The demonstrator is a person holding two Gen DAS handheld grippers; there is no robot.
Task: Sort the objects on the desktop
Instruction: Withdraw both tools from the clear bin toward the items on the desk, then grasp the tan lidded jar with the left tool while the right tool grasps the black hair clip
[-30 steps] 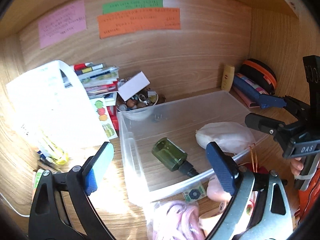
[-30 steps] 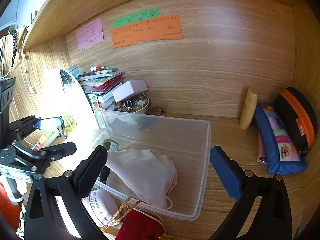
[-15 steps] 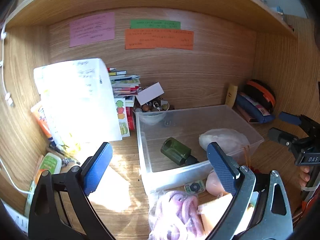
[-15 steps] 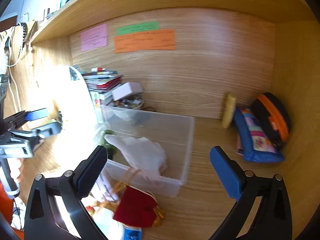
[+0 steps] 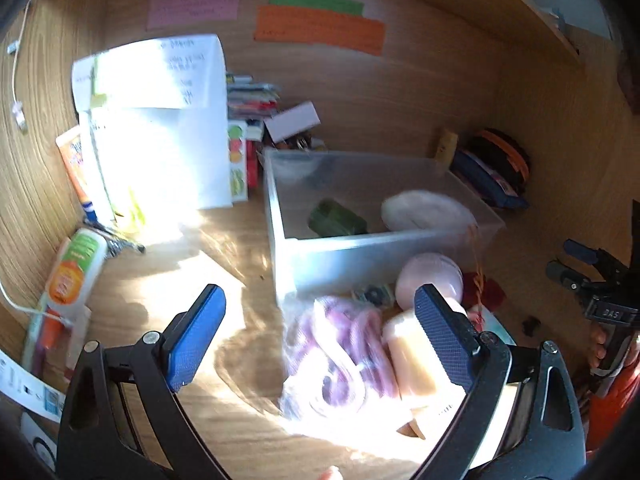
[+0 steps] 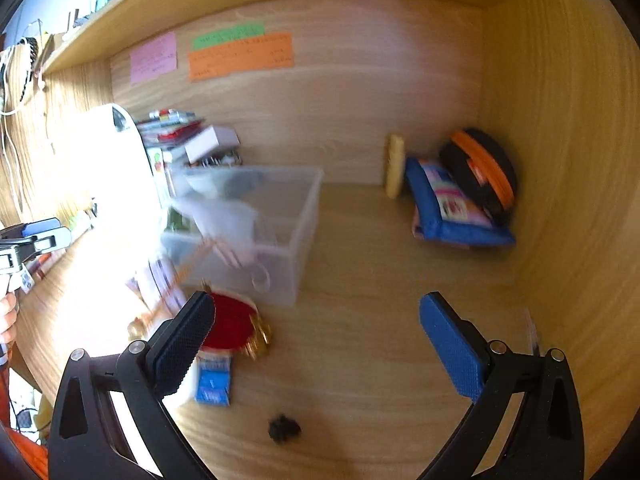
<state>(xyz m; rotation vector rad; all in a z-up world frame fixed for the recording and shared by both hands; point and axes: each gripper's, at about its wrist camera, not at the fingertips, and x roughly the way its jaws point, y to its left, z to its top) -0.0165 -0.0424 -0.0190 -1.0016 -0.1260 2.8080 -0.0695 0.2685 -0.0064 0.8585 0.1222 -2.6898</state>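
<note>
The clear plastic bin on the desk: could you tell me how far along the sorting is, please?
Done: the clear bin already holds a green bottle and a white cloth bag. In hand: nothing; the left gripper and right gripper both have their jaws open. Left: the bagged purple cord, the red pouch and the blue packet lie outside.

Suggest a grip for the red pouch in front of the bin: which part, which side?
Probably the red pouch body, across its flat round sides, coming from above with the right claw, which is open and nearest. Avoid the gold tassels at its edge; they are loose. It lies flat on the desk beside the clear bin.
</note>
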